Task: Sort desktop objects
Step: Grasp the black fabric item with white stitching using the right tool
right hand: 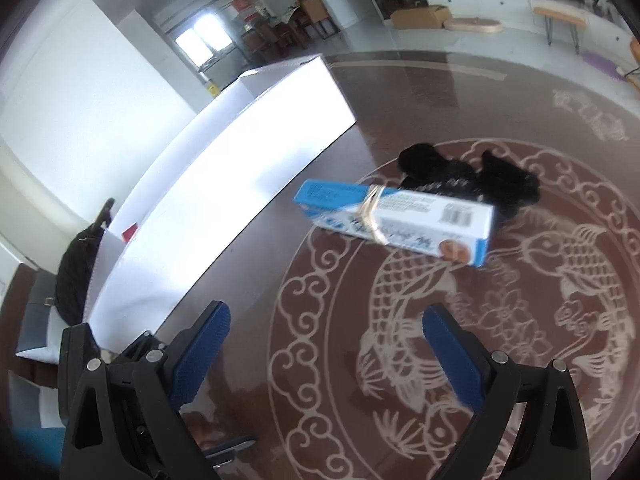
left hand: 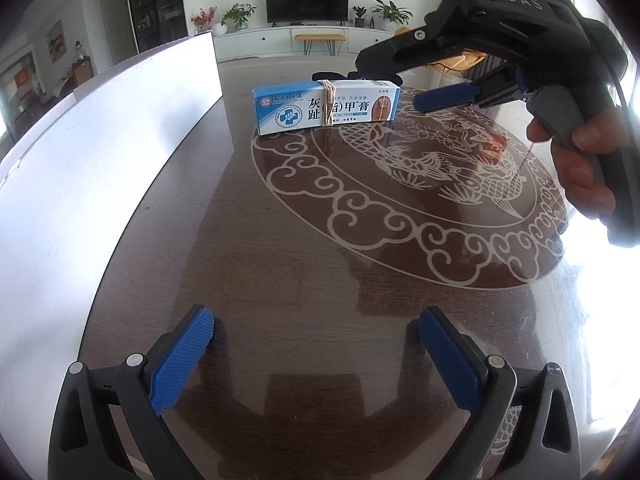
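the blue and white ointment box [left hand: 326, 108] stands on its long edge near the middle of the dark table [left hand: 304, 264], on the rim of the carp pattern, with a rubber band [left hand: 327, 102] around it. standing up like that, it offers 2 flat long faces for a pinch from above. just behind it lies a black bundle [right hand: 472, 178], cloth or cord, too dark to tell which. a white storage box [right hand: 248, 168] runs along the table's far-left side, likely the place where sorted things go.

the right gripper [right hand: 326, 338] hangs above the table, aimed down at the ointment box but apart from it; its fingers [right hand: 202, 350] are spread wide and hold nothing. in the left wrist view 1 blue finger tip sits near the box's right end, not touching.

the left gripper [left hand: 316, 350] waits low over bare table, well short of the box, its fingers [left hand: 182, 360] also released wide and empty.
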A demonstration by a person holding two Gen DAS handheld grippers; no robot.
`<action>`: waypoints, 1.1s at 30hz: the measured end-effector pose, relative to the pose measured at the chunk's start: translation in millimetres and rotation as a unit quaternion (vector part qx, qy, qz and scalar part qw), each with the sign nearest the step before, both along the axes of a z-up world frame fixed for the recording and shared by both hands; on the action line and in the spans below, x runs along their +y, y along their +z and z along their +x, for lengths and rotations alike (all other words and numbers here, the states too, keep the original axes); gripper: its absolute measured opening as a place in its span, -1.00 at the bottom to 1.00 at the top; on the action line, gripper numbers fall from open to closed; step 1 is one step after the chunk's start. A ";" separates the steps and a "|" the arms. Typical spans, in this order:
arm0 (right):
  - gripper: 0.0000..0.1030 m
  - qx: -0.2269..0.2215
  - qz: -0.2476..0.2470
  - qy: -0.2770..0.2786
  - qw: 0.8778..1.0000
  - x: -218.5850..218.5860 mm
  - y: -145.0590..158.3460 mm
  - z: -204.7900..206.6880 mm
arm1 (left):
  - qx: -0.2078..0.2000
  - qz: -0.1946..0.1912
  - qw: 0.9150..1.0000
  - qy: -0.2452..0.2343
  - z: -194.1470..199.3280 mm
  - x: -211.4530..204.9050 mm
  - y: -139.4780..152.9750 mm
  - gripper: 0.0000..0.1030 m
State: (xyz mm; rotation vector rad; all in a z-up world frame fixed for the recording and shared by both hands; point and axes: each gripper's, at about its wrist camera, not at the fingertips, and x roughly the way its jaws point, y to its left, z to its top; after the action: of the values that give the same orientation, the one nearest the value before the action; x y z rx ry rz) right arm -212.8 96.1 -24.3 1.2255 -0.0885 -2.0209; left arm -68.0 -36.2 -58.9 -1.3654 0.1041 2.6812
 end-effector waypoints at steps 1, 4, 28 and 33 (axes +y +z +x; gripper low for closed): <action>0.90 0.011 -0.005 -0.034 0.999 8.1 6.9 -7.7 | 0.000 0.000 1.000 0.000 0.0 0.1 -0.1 1.00; 0.90 -0.012 -0.081 -0.125 0.989 30.8 15.9 -44.5 | 0.000 0.001 1.000 0.000 0.3 -0.3 -0.1 1.00; 0.89 -0.099 0.031 -0.270 0.957 8.0 -9.8 -102.9 | 0.000 0.002 1.000 0.001 4.1 0.9 1.3 1.00; 0.58 -0.067 0.097 -0.273 0.955 -27.8 -21.3 -110.4 | 0.000 0.003 1.000 0.001 2.9 -0.5 0.9 1.00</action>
State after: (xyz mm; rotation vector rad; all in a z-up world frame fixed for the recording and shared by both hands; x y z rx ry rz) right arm -323.2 68.3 -45.7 1.5929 -0.3345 -2.4580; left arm -65.0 -36.7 -58.0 -1.3659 0.0949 2.6808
